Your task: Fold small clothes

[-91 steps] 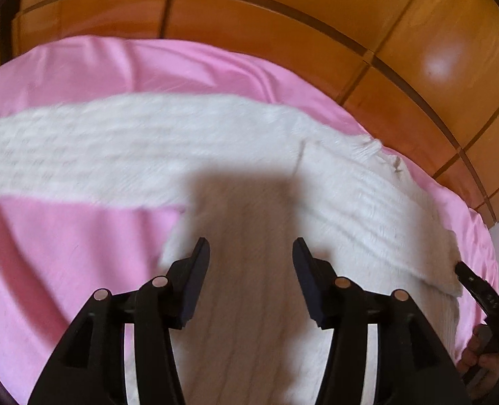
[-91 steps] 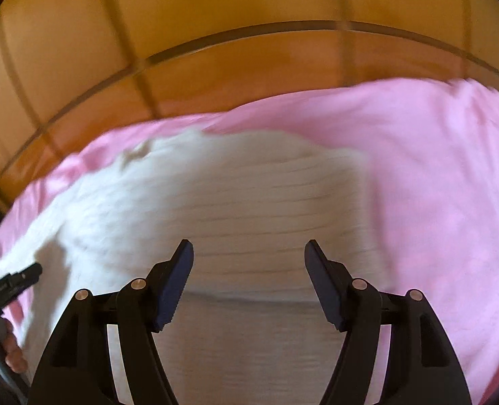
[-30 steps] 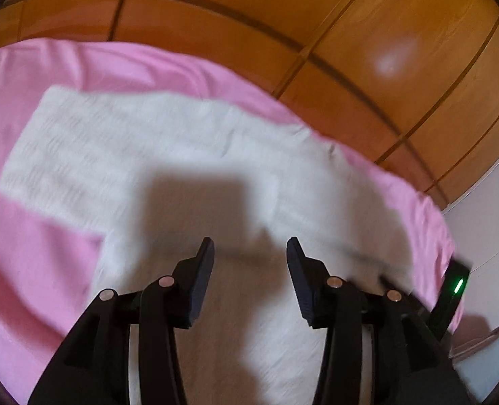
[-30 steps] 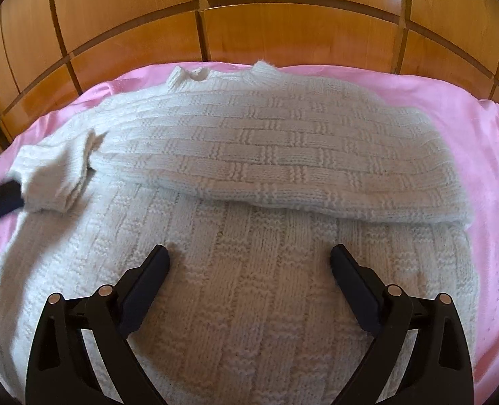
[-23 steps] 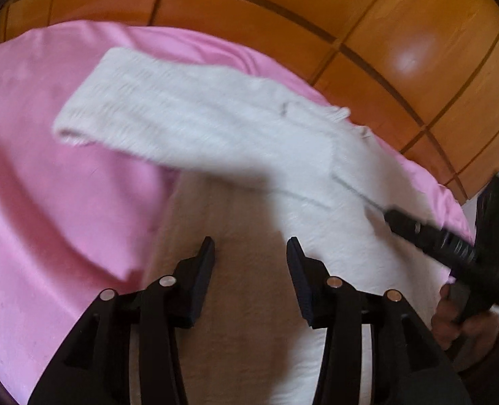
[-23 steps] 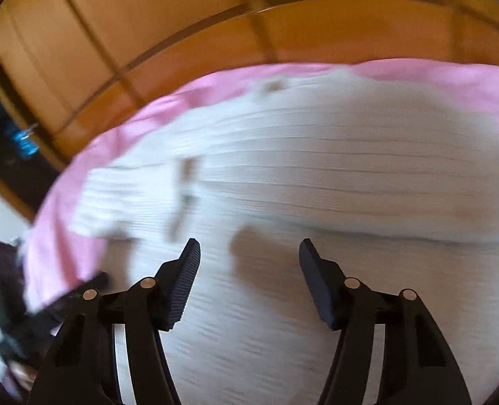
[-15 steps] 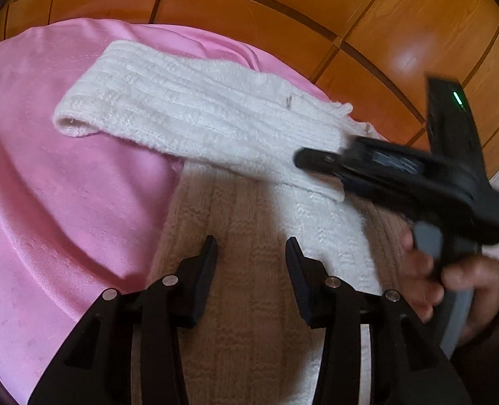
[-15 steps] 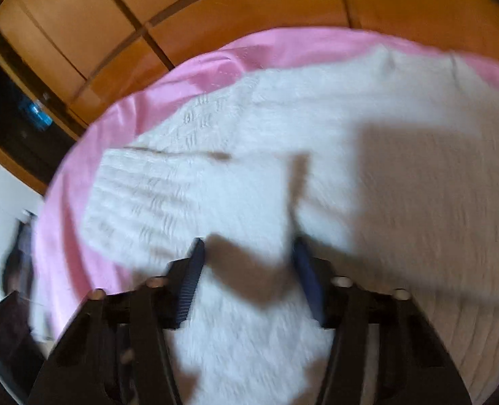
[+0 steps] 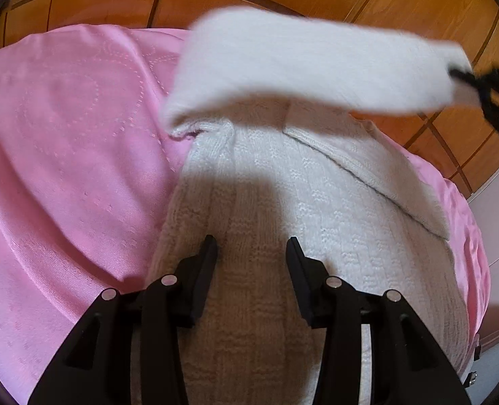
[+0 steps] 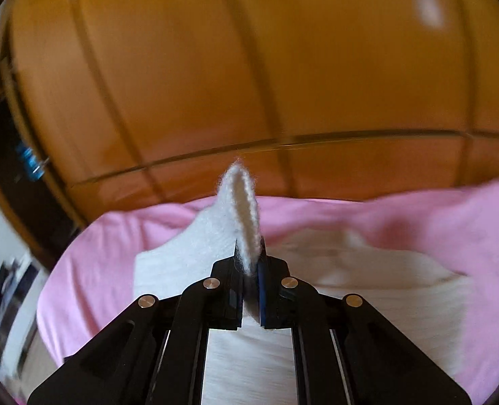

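Right gripper (image 10: pixel 250 270) pinches sleeve (image 10: pixel 241 209) — blurred

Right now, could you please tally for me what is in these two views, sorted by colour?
White: 1, the knitted sweater, its sleeve lifted.
Pink: 1, the bedspread beneath it.
Black: 2, the left tongs, open over the sweater, and the right tongs, shut on the sleeve.
Orange-brown: 1, the wooden panelled wall behind.
Total: 5.
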A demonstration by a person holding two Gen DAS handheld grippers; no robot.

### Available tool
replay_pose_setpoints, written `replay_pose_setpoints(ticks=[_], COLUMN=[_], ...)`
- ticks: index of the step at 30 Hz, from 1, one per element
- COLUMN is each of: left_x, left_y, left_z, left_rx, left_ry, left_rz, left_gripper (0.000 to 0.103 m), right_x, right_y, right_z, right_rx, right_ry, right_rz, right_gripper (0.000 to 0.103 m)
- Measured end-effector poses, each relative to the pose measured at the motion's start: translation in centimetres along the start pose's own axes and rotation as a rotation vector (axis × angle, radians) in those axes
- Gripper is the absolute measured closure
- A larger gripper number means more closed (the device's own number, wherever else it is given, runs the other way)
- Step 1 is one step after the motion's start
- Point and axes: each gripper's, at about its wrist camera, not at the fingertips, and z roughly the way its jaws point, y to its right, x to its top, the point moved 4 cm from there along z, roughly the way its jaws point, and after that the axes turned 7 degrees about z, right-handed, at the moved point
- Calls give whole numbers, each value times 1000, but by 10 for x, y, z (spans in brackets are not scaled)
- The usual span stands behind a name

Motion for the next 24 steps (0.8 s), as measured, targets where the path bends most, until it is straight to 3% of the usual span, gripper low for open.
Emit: replay_pose_setpoints(ticks=[5, 9, 15, 18, 21, 24], left_x=[-1, 0, 9, 24, 39, 58], left_y=[2, 8, 12, 17, 19, 16], left_z=[-1, -1, -5, -14, -7, 9], left_rx=[17, 41, 83, -39, -141, -150], left_ry=[-5, -16, -78, -38, -10, 11], left_rz=[16, 30, 31, -22, -101, -144], left_gripper=[60, 60, 60, 57, 44, 40], right_x=[-22, -62, -91, -88, -84, -83], right_y=[98, 154, 171, 172, 170, 169], right_z=[2, 24, 43, 38, 32, 33], right_rx=[-150, -226, -238, -219, -195, -193], right_ry=[-38, -143, -167, -162, -156, -160], right_rz=[172, 281, 338, 338, 337, 328], right_gripper=[98, 98, 98, 98, 98, 98])
